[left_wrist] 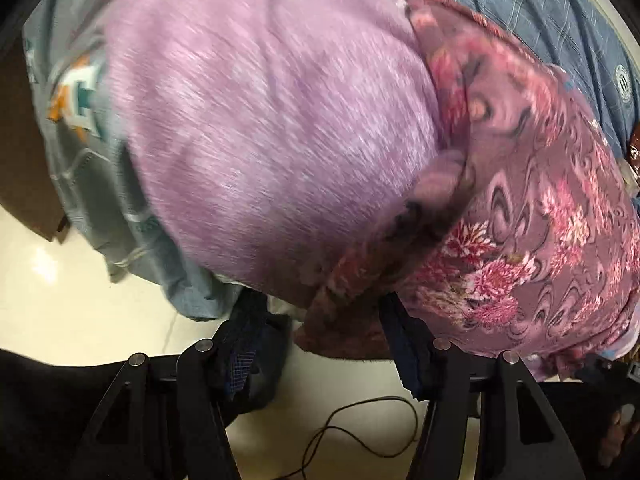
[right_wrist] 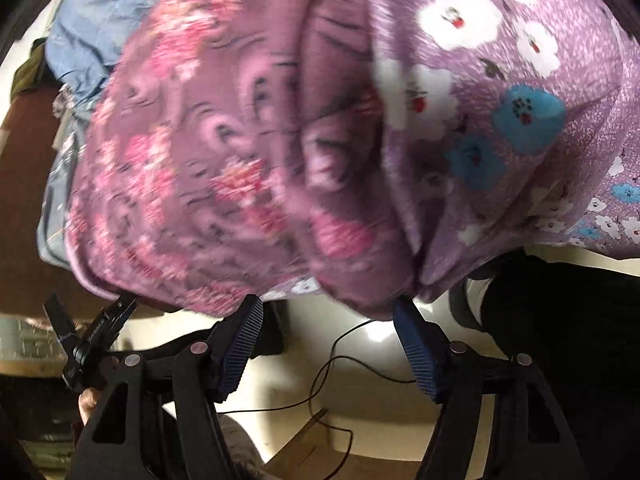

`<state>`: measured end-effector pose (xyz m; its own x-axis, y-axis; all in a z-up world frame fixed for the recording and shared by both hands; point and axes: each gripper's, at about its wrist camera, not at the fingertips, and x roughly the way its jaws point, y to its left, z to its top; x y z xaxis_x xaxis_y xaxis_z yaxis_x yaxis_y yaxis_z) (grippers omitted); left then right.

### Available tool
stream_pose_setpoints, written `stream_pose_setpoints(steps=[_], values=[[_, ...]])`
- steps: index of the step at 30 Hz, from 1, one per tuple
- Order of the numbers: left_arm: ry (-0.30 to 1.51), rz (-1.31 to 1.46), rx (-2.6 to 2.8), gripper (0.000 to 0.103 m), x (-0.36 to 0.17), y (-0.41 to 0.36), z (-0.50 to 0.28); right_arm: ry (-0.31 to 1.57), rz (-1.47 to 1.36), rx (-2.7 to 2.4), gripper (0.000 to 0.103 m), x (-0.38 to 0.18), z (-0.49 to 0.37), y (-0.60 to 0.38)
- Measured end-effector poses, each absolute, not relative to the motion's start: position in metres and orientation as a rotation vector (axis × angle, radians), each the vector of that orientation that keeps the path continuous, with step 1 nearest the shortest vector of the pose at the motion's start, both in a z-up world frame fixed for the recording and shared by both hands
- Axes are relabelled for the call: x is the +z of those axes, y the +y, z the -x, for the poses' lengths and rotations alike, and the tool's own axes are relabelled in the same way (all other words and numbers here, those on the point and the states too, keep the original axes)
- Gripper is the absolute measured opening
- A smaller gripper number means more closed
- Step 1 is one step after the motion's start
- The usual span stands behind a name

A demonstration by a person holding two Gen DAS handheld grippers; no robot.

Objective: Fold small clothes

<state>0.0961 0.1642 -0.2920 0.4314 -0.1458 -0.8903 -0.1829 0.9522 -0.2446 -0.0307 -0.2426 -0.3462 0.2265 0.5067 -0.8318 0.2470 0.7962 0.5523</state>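
Note:
A maroon garment with pink flowers (left_wrist: 540,208) lies over a lilac cloth (left_wrist: 260,120) on a bed; both pictures are blurred. In the right wrist view the maroon garment (right_wrist: 208,152) sits left of a lilac cloth printed with white and blue flowers (right_wrist: 500,80). My left gripper (left_wrist: 320,320) stands open at the bed's near edge; a maroon hem hangs into the gap and covers the fingertips. My right gripper (right_wrist: 328,320) is open too, its blue pads (right_wrist: 240,344) just under the maroon hem, with no cloth pinched.
A grey-blue bedsheet (left_wrist: 520,12) with printed patterns lies under the clothes. Below the bed's edge is a pale glossy floor (right_wrist: 360,380) with a thin black cable (right_wrist: 332,364). A person's dark trouser leg (right_wrist: 560,340) stands at the right. A brown box (left_wrist: 24,184) is at far left.

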Motion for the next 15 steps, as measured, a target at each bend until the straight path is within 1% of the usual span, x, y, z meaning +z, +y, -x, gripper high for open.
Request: stream_pose_setpoints(steps=[1, 2, 3, 4, 5, 6, 11, 15], values=[[1.135, 0.311, 0.006, 0.040, -0.295, 0.159, -0.098, 1.352, -0.691, 0.188, 0.070, -0.349, 0.029, -0.244], [1.144, 0.288, -0.022, 0.030, -0.297, 0.153, -0.102, 1.345, -0.703, 0.186, 0.068, -0.351, 0.027, -0.245], [1.152, 0.275, -0.053, 0.013, -0.298, 0.150, -0.103, 1.342, -0.715, 0.197, 0.056, -0.353, 0.026, -0.246], [1.154, 0.275, -0.087, 0.007, -0.297, 0.146, -0.102, 1.346, -0.715, 0.212, 0.029, -0.354, 0.026, -0.247], [1.156, 0.279, -0.104, 0.006, -0.298, 0.136, -0.108, 1.347, -0.704, 0.220, 0.016, -0.353, 0.027, -0.247], [1.158, 0.296, -0.128, 0.004, -0.297, 0.136, -0.106, 1.343, -0.686, 0.216, 0.007, -0.350, 0.029, -0.248], [1.171, 0.398, -0.250, 0.003, -0.279, 0.140, -0.086, 1.326, -0.692, 0.268, 0.005, -0.326, 0.052, -0.254], [1.130, 0.448, -0.413, 0.003, -0.243, 0.146, -0.066, 1.302, -0.735, 0.371, 0.004, -0.292, 0.073, -0.256]])
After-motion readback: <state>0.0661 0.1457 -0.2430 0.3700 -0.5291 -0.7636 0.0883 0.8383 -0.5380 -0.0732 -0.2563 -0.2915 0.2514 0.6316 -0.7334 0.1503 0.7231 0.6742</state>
